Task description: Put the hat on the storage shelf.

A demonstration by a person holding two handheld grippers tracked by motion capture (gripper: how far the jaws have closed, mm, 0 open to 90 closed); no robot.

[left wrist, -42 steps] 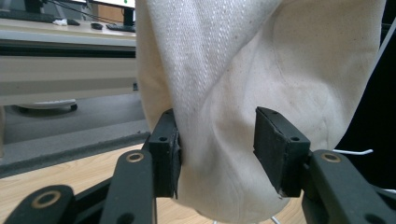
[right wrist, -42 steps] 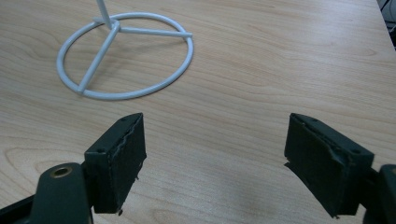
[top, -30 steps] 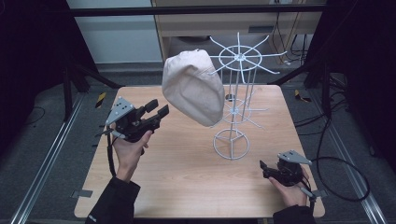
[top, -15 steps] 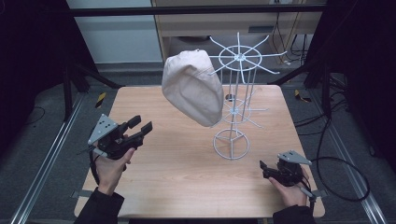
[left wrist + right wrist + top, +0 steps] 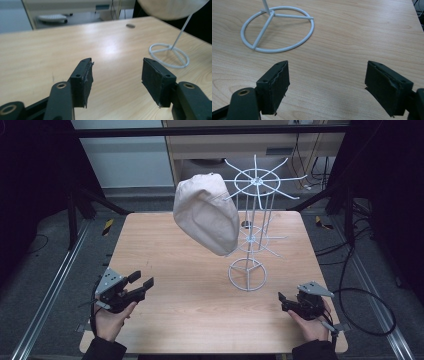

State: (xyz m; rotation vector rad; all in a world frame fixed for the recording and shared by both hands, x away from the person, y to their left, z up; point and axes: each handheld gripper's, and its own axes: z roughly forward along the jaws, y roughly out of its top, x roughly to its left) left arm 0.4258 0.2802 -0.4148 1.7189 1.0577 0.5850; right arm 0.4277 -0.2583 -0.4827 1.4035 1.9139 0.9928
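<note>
A beige cap (image 5: 207, 212) hangs on an upper arm of a white wire rack (image 5: 256, 182), whose ring base (image 5: 247, 272) stands on the wooden table (image 5: 165, 245). My left gripper (image 5: 141, 280) is low over the table's near left part, well clear of the cap, open and holding nothing. In the left gripper view its jaws (image 5: 116, 77) stand apart, with the rack base (image 5: 170, 53) and the cap's underside (image 5: 172, 8) ahead to the right. My right gripper (image 5: 283, 302) rests near the front right corner, open. Its jaws (image 5: 325, 82) frame bare wood below the ring base (image 5: 278, 30).
A small dark disc (image 5: 246, 224) lies on the table behind the rack. Black frame posts stand at both sides, and floor rails (image 5: 50, 295) run along the left. A cable (image 5: 370, 315) loops on the floor at the right. A cabinet stands beyond the far edge.
My left gripper has dropped from beside the cap and drawn back toward the near left edge of the table. The right gripper and the cap have stayed put.
</note>
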